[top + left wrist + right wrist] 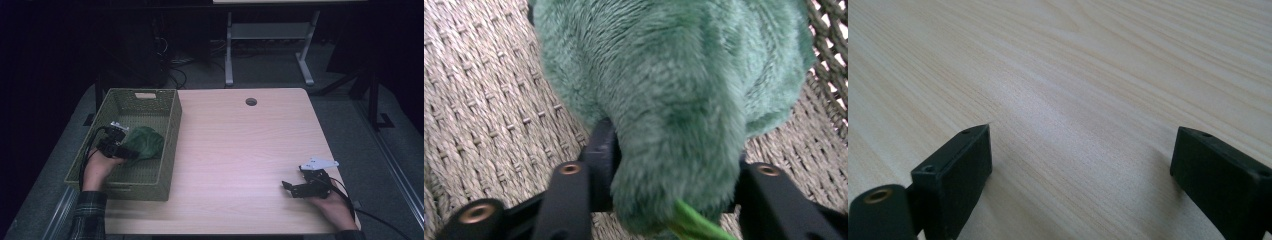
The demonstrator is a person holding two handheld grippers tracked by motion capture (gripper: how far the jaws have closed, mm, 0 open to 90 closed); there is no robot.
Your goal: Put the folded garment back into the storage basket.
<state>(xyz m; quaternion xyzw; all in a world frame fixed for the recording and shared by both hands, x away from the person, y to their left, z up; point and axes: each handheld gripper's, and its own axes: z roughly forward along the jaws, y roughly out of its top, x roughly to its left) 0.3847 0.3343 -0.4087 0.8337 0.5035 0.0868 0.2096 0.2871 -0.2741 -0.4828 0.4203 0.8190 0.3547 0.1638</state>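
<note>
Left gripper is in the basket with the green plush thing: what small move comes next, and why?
Probably a short straight lift. The left gripper has its jaws closed on the green plush item, which lies on the woven basket floor inside the walls, so it must rise before moving sideways. The right gripper rests open on the table, uninvolved.

Plush toy point(143, 142) in basket point(170, 145) (table's point(240, 150) left side).

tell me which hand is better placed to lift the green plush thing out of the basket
Left. The left tongs are already clamped on the green plush inside the basket; the right tongs sit open on the table, far off.
</note>
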